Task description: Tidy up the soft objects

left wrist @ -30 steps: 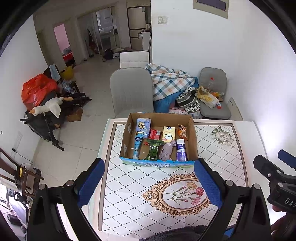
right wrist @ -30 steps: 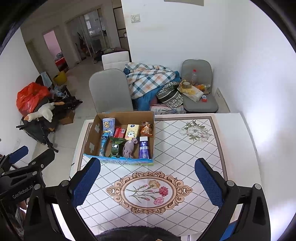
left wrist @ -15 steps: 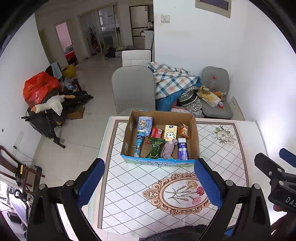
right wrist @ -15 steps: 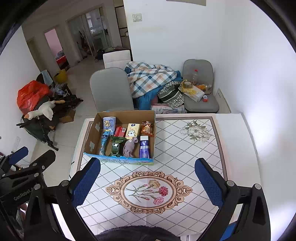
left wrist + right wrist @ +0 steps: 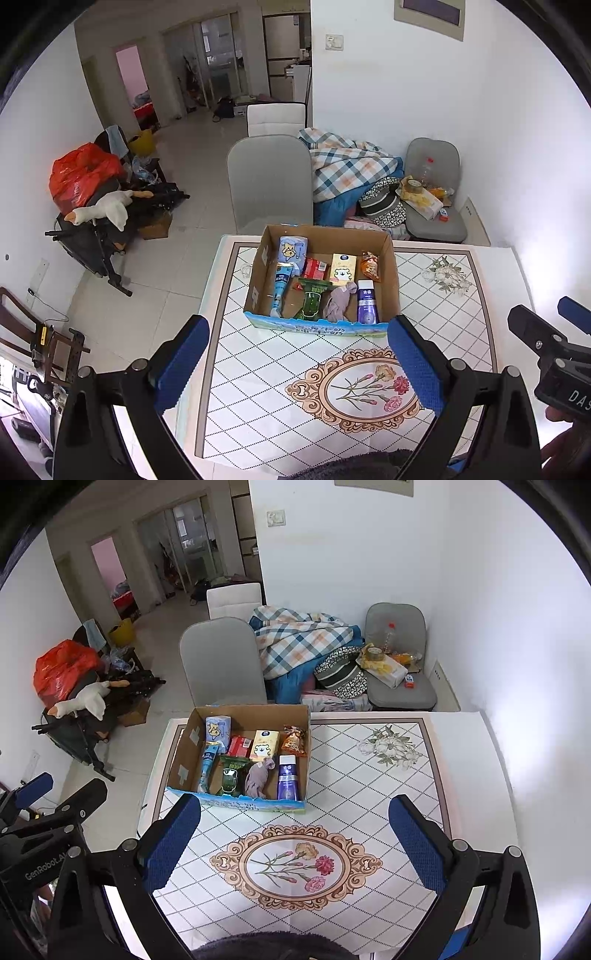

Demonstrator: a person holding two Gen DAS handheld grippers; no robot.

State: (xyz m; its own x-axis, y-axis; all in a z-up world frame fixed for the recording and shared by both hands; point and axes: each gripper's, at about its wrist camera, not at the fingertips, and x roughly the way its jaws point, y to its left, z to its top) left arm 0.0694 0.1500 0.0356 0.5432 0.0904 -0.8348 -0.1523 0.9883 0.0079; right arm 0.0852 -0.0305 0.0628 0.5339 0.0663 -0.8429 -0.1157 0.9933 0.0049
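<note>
An open cardboard box [image 5: 392, 280] [image 5: 184, 753] stands on the far left part of the patterned table [image 5: 280, 387] [image 5: 369, 805]. Inside lie a grey-pink crumpled cloth [image 5: 338, 302] [image 5: 258, 777], a blue tissue pack [image 5: 293, 251] [image 5: 218, 729], a yellow tissue pack [image 5: 342, 267] [image 5: 264, 745], a blue tube [image 5: 281, 288], a green packet [image 5: 312, 301], a purple bottle [image 5: 366, 301] [image 5: 288, 777], a red pack and a snack bag. My left gripper [image 5: 297, 363] hovers open above the table in front of the box. My right gripper [image 5: 293, 843] hovers open further right, nothing between its fingers.
A grey chair [image 5: 271, 184] stands behind the table, with a plaid blanket heap [image 5: 347, 166] and a second loaded grey chair [image 5: 434, 192] beside it. A stroller with a plush goose [image 5: 103, 210] and red bag [image 5: 81, 175] sits left on the floor. White wall on the right.
Both views have risen and drawn back slightly, so the box sits a little lower and farther. Both grippers stay open and nothing was picked up.
</note>
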